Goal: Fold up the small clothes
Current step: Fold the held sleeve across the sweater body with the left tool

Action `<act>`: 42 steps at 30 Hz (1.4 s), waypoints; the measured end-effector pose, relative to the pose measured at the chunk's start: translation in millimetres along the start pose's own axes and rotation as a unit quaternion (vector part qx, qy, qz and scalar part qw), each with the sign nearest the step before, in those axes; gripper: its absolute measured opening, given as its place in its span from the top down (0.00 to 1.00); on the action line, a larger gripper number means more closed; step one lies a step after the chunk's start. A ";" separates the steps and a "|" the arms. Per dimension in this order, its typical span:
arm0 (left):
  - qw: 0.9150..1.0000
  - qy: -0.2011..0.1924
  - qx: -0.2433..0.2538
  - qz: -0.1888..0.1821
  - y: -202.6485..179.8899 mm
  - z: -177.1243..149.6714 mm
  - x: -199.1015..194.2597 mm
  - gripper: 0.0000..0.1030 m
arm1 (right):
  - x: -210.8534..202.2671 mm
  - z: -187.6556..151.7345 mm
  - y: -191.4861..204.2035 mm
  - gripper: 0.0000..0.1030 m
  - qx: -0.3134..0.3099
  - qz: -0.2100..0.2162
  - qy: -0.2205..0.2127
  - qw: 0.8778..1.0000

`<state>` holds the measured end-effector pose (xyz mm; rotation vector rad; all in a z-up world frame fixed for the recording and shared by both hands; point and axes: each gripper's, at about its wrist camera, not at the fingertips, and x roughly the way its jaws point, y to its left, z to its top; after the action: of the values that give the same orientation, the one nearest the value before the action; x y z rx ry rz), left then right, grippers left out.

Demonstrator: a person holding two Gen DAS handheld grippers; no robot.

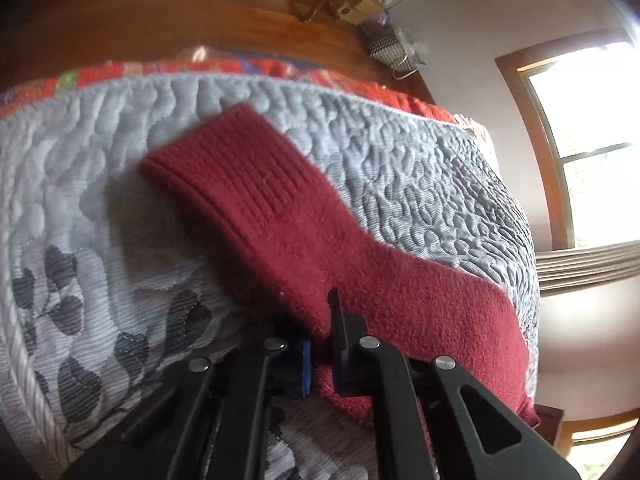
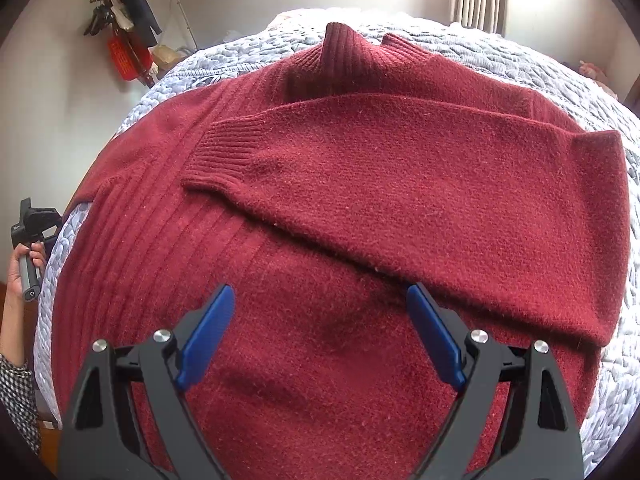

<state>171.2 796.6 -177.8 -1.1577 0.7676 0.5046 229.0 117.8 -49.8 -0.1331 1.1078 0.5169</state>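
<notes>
A dark red knitted sweater lies spread on a pale quilted bedspread. One sleeve is folded across its body, ribbed cuff to the left. My right gripper hovers open just over the sweater's lower body, blue pads wide apart with nothing between them. In the left wrist view the other sleeve stretches away over the bedspread, and my left gripper is shut on the sleeve's near edge. The left gripper's handle, held by a hand, shows at the far left of the right wrist view.
A wooden headboard and a red patterned blanket border the bed's far side. A window and curtain stand at the right. A coat stand with hanging items is by the wall.
</notes>
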 end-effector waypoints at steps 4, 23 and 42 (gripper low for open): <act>0.997 -0.046 0.064 0.010 -34.1 -10.7 -21.3 0.94 | -5.3 -5.3 -5.7 0.15 0.001 -0.004 -0.003 1.000; 0.909 -0.047 0.383 -0.156 -294.8 -202.8 -74.4 0.94 | -46.2 -47.3 -43.7 0.15 0.024 -0.026 -0.032 0.999; 0.843 0.185 0.479 -0.160 -343.1 -383.4 47.4 0.88 | -55.5 -74.3 -81.9 0.15 0.062 -0.051 -0.024 0.996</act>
<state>340.1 318.7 -77.5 -0.3993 0.9651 -0.3995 186.9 1.5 -46.9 -0.0680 1.0765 0.3569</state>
